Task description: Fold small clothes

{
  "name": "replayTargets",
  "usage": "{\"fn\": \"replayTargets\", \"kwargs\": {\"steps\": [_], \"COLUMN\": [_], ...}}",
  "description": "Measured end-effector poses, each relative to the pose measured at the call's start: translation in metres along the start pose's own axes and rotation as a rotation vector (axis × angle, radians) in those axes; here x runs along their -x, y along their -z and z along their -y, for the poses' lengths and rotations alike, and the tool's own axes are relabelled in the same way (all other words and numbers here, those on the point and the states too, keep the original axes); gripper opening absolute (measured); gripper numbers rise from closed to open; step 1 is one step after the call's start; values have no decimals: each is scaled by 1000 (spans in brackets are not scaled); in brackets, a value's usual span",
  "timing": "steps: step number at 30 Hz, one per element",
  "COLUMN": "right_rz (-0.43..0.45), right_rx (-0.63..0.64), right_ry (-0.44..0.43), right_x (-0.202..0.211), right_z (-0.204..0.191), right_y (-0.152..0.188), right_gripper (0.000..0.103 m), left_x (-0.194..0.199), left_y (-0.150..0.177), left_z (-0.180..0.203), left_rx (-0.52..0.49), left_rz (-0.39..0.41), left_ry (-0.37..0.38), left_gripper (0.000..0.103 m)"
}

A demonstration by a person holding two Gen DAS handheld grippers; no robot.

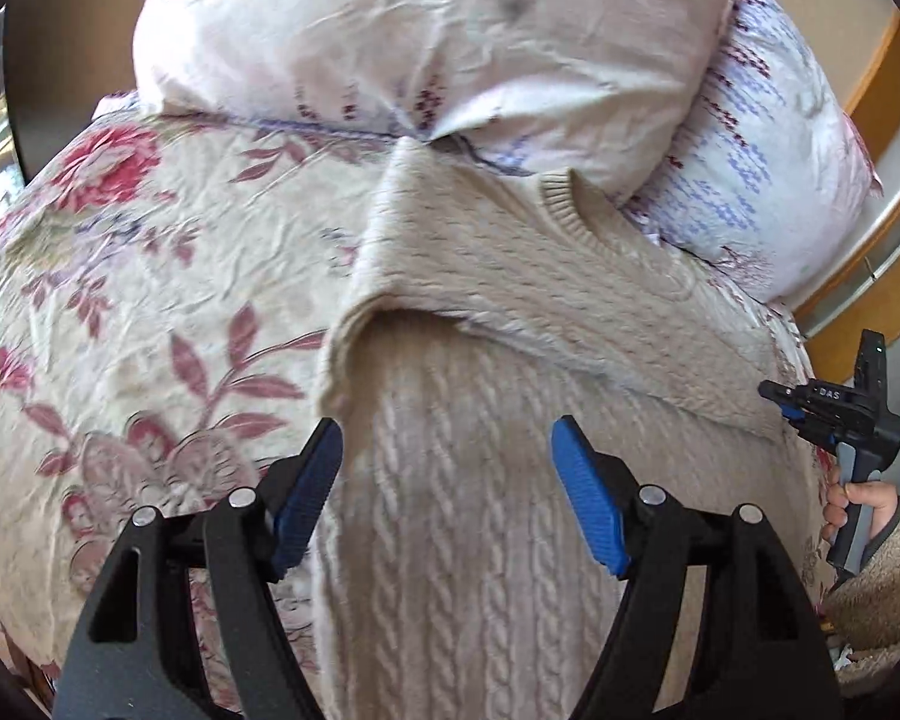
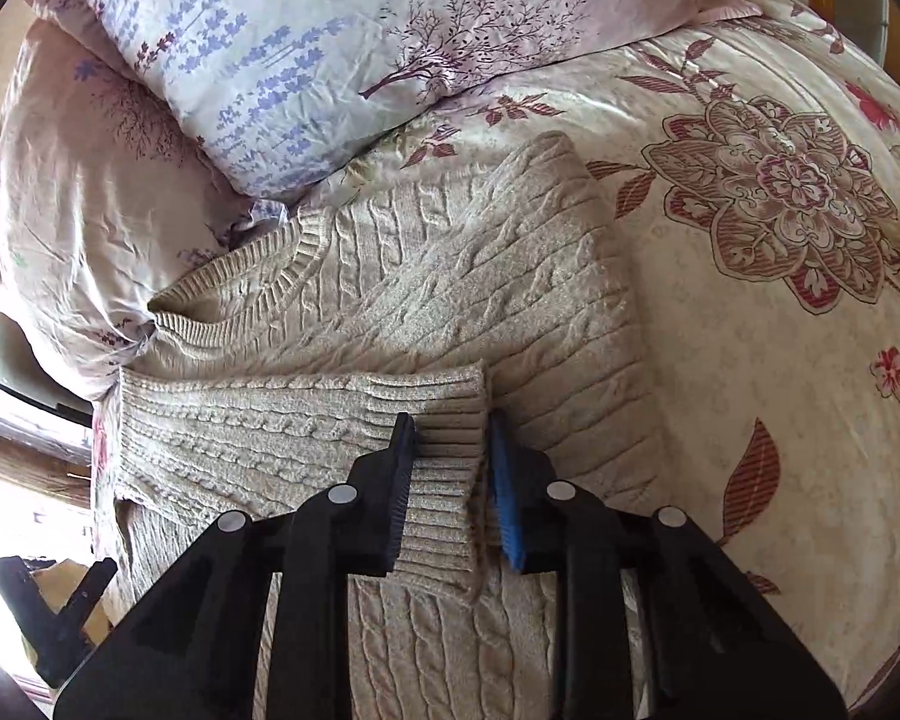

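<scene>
The cream sweater (image 1: pixel 480 420) lies on the bed (image 2: pixel 750 360), its collar against the pillows (image 2: pixel 330 48). The right gripper (image 2: pixel 450 480) pinches the folded sleeve's cuff (image 2: pixel 444 480); the left gripper (image 1: pixel 447 492) hovers spread, holding nothing. Bare bedspread flanks both sides.

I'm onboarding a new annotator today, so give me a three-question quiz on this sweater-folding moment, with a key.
1. True or false: the left tool is clamped on the cream cable-knit sweater.
2. Which part of the sweater sits between the fingers of the right tool?
A. the ribbed collar
B. the ribbed sleeve cuff
C. the bottom hem
3. Fill in: the sweater lies on a floral bedspread, with its collar next to two printed ______.

Key:
1. False; its jaws stand wide open above the knit.
2. B; the sleeve is folded across the body.
3. pillows
</scene>
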State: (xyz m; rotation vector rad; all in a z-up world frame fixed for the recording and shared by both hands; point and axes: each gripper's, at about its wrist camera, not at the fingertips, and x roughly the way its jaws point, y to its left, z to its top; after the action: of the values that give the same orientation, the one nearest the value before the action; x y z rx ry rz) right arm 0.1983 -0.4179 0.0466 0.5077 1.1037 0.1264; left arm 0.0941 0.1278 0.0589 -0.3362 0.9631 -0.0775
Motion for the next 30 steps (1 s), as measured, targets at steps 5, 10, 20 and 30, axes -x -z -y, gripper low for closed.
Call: {"fn": "replayTargets", "kwargs": {"steps": [5,10,20,30], "right_rz": [94,153,60,-18], "right_rx": [63,57,20,-233], "right_ry": [3,36,53,-79], "right_x": [15,18,17,71], "right_z": [-16,-24,-8,87], "right_y": [-6,-26,-16,52], "right_gripper": [8,8,58,63], "left_x": [-2,-3,5,16], "left_y": [11,18,30,49], "left_z": [-17,-19,-32,-49], "left_rx": [35,20,35,125], "left_rz": [-34,-60,-81,-119], "left_ry": [-26,-24,8,179], "left_gripper": [72,72,72,67]}}
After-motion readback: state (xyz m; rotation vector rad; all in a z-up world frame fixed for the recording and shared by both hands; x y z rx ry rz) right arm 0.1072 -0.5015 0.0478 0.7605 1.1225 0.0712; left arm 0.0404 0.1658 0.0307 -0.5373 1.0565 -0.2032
